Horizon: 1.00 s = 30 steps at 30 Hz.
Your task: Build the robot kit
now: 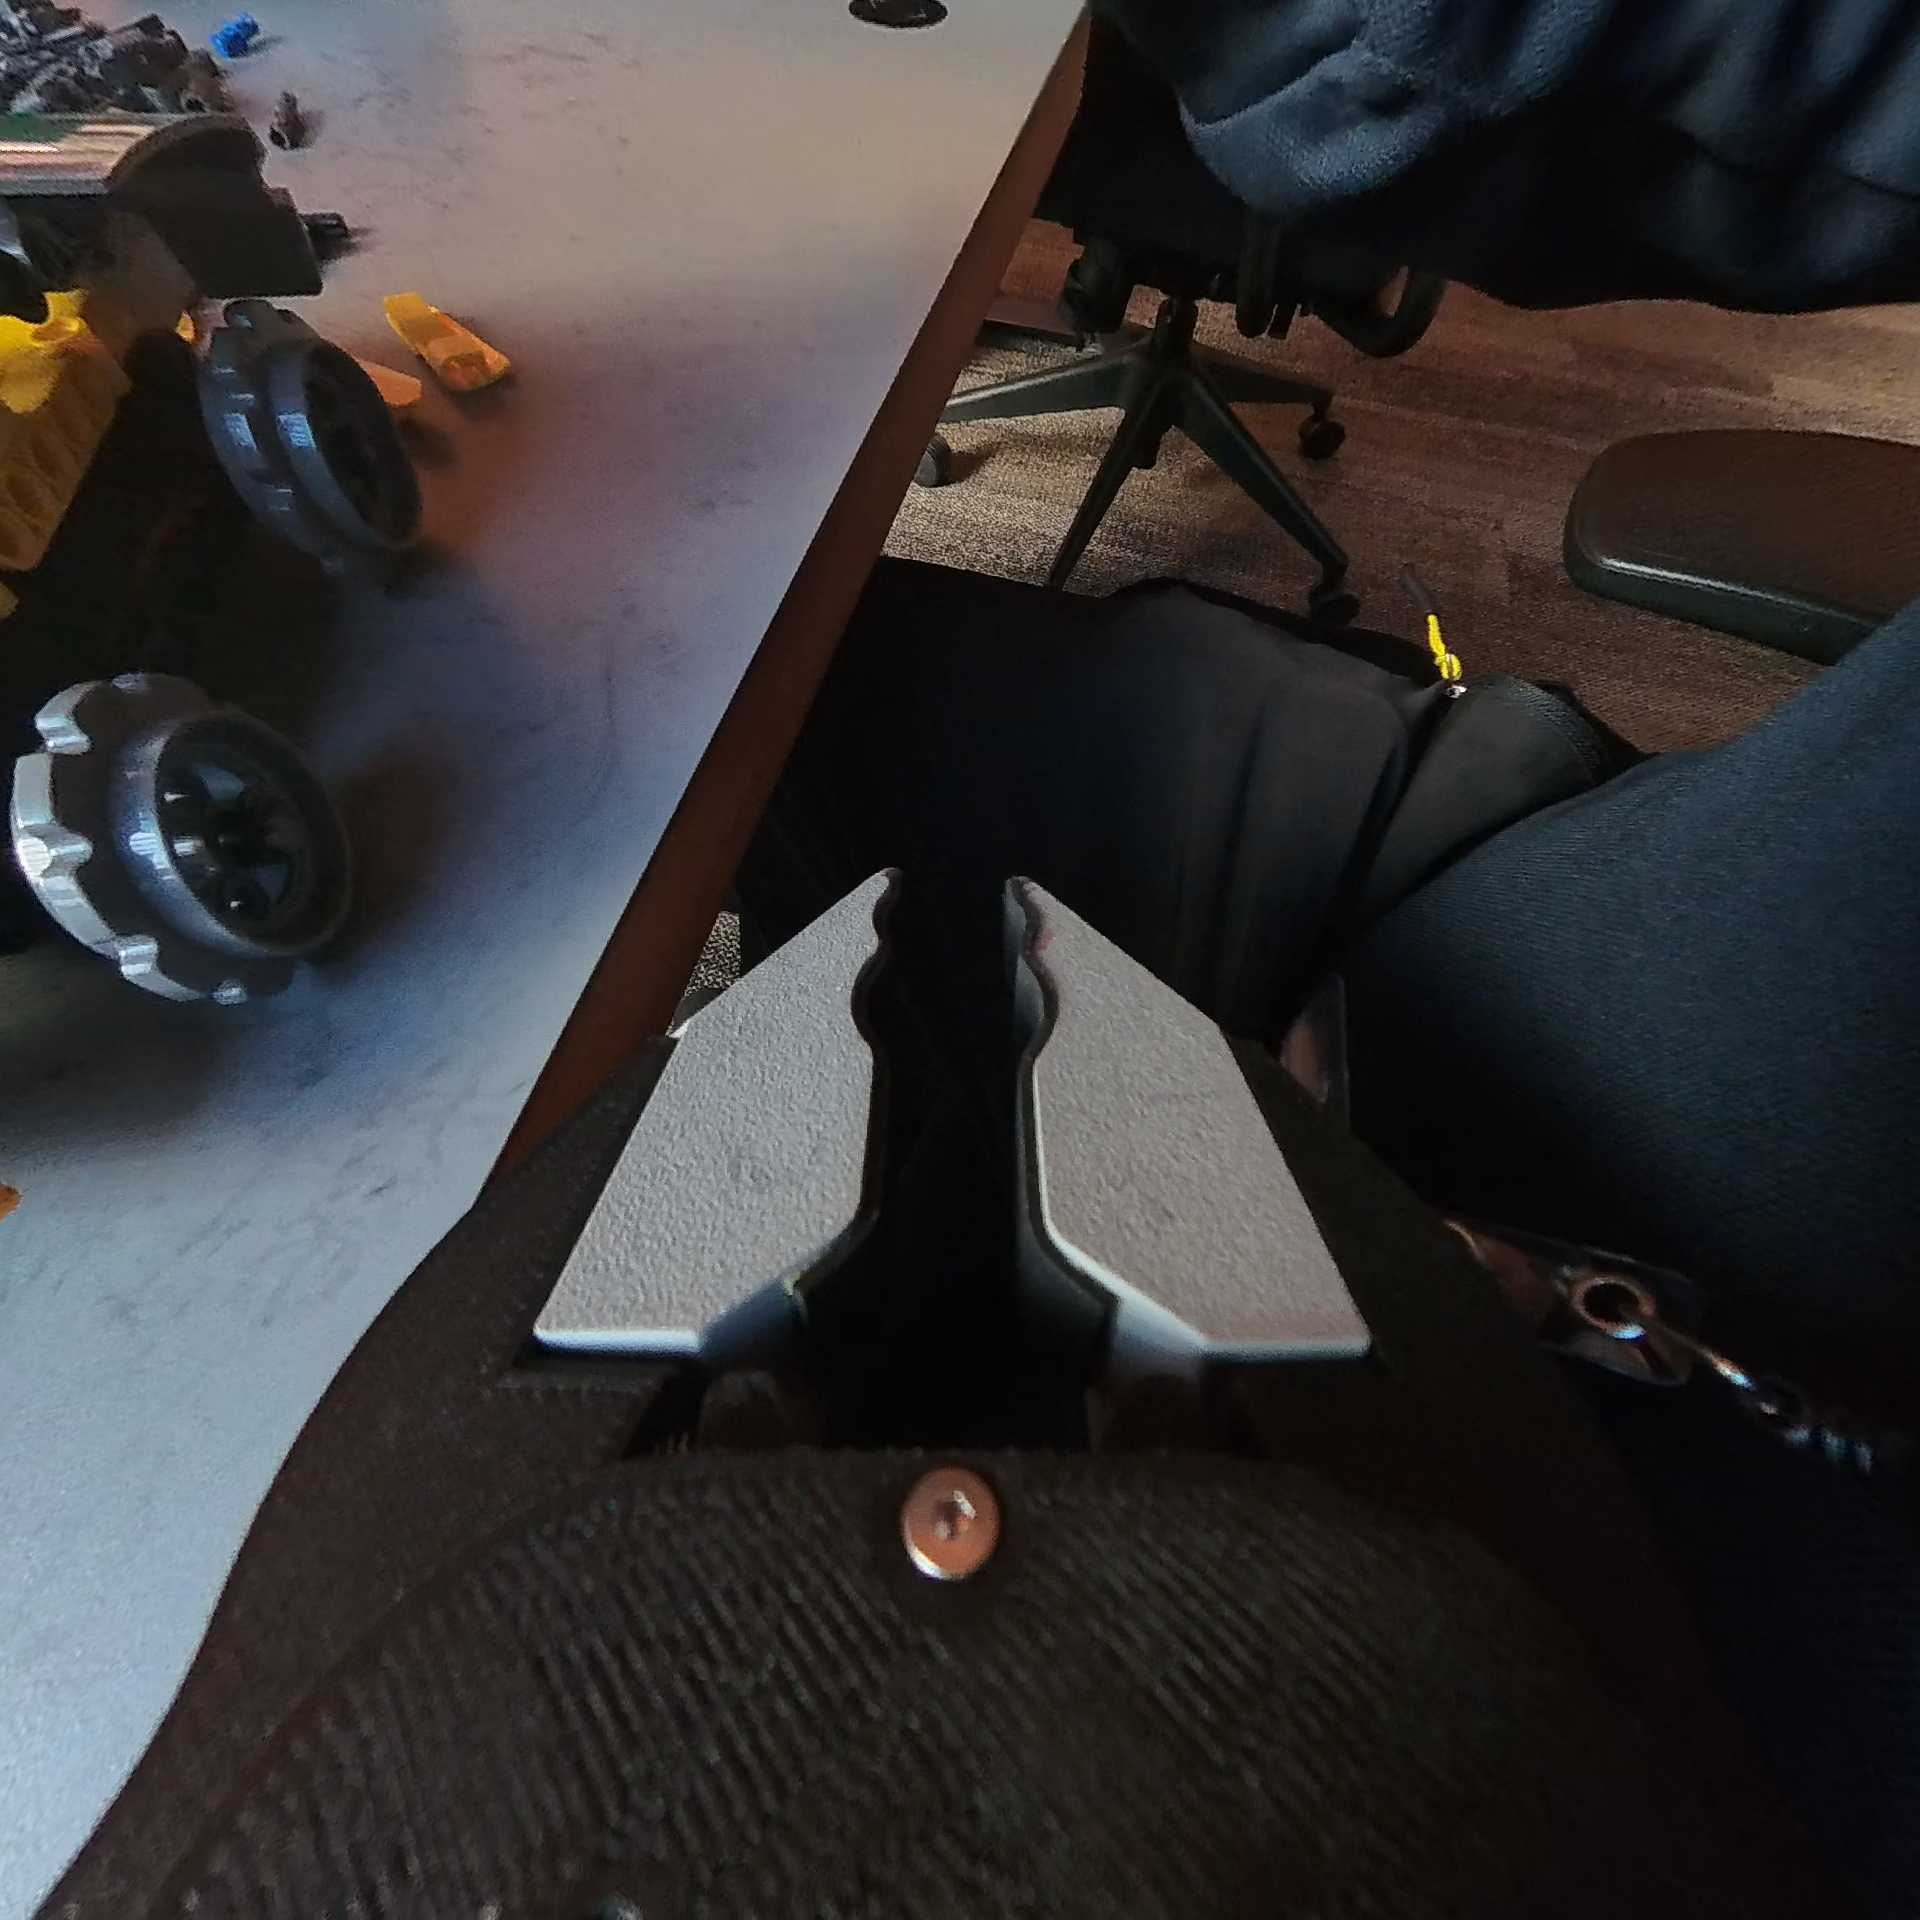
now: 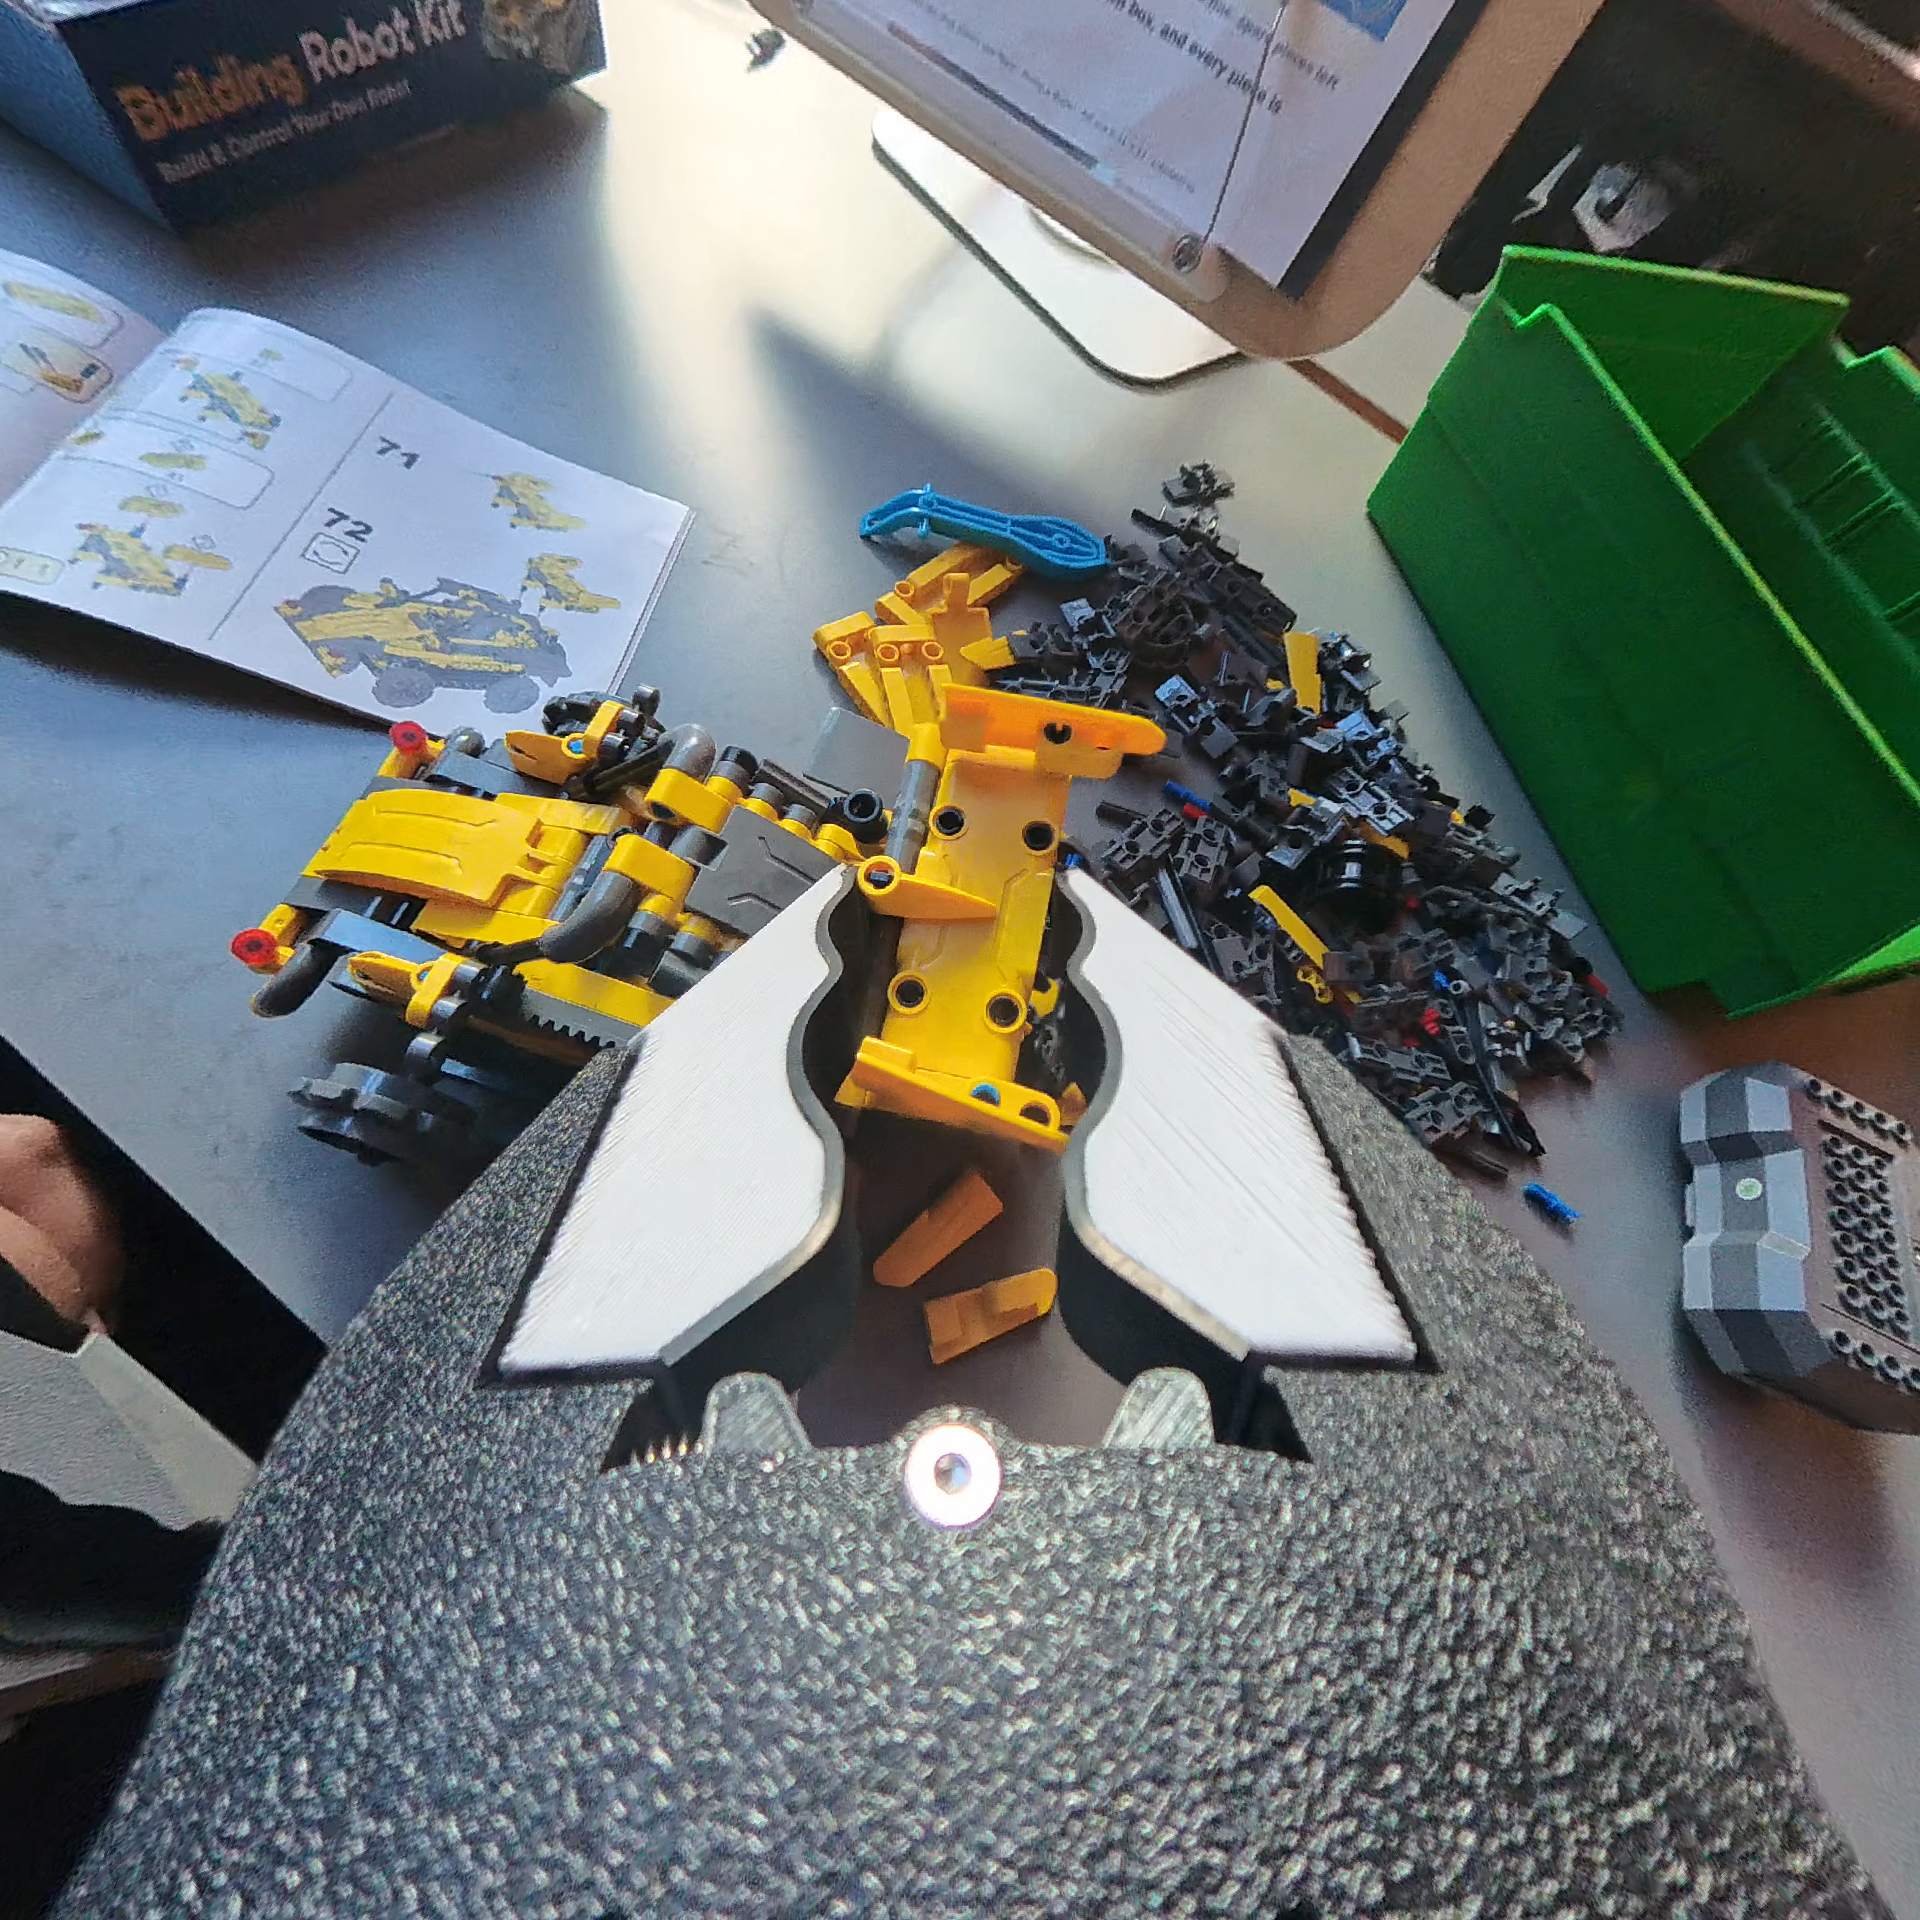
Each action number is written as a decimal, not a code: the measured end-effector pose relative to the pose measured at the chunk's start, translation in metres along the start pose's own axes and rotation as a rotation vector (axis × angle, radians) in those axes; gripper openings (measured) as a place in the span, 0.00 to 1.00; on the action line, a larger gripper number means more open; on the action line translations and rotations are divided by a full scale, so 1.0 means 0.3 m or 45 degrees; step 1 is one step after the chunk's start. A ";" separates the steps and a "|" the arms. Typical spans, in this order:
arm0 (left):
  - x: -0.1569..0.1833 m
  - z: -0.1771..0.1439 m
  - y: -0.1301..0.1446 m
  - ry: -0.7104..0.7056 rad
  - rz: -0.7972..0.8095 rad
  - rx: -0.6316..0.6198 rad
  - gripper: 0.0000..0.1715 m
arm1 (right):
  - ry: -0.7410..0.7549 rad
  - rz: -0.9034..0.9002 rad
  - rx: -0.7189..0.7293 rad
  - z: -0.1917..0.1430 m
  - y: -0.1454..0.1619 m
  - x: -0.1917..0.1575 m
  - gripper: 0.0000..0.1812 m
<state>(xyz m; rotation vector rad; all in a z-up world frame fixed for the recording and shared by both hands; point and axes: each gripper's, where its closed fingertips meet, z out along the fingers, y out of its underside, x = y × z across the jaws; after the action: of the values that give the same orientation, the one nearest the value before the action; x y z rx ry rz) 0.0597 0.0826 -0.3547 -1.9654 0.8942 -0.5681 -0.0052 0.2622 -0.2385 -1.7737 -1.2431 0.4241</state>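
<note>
In the right wrist view, my right gripper (image 2: 958, 878) is shut on a yellow brick assembly (image 2: 966, 935) with round pin holes, held just above the table. A part-built yellow and grey brick vehicle (image 2: 468, 862) lies just to its left. Two loose yellow pieces (image 2: 935, 1231) lie under the jaws. In the left wrist view, my left gripper (image 1: 953, 883) is open with a narrow gap and empty. It hangs past the table edge (image 1: 831, 623) over a dark bag (image 1: 1091, 748). Two grey wheels of the vehicle (image 1: 197, 831) stand on the table to its left.
A pile of small dark pieces (image 2: 1351, 831), a blue piece (image 2: 987, 525), a green bin (image 2: 1662, 675), a grey block (image 2: 1787, 1226), an open instruction booklet (image 2: 312, 499), a dark box (image 2: 312, 94) and a monitor stand (image 2: 1039, 260) are on the table. An office chair (image 1: 1174, 416) and a person's leg (image 1: 1662, 987) are beside it. The left gripper's tips are roughly 20 centimeters from the right gripper's. From the right gripper's tips to the blue piece (image 2: 987, 525) is close to 20 centimeters.
</note>
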 end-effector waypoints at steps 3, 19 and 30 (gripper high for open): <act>0.001 0.001 0.000 0.001 0.002 -0.001 0.09 | 0.027 -0.033 0.009 -0.004 -0.002 0.002 0.20; -0.002 0.006 -0.003 -0.004 0.002 -0.001 0.09 | 0.079 0.046 0.137 -0.018 0.005 0.009 0.19; -0.001 0.013 -0.005 0.000 0.007 -0.004 0.09 | 0.064 0.039 0.110 -0.017 0.011 0.007 0.19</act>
<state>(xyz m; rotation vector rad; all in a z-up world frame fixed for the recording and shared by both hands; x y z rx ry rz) 0.0626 0.0854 -0.3554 -1.9652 0.9006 -0.5634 0.0012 0.2613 -0.2381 -1.7219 -1.1469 0.4416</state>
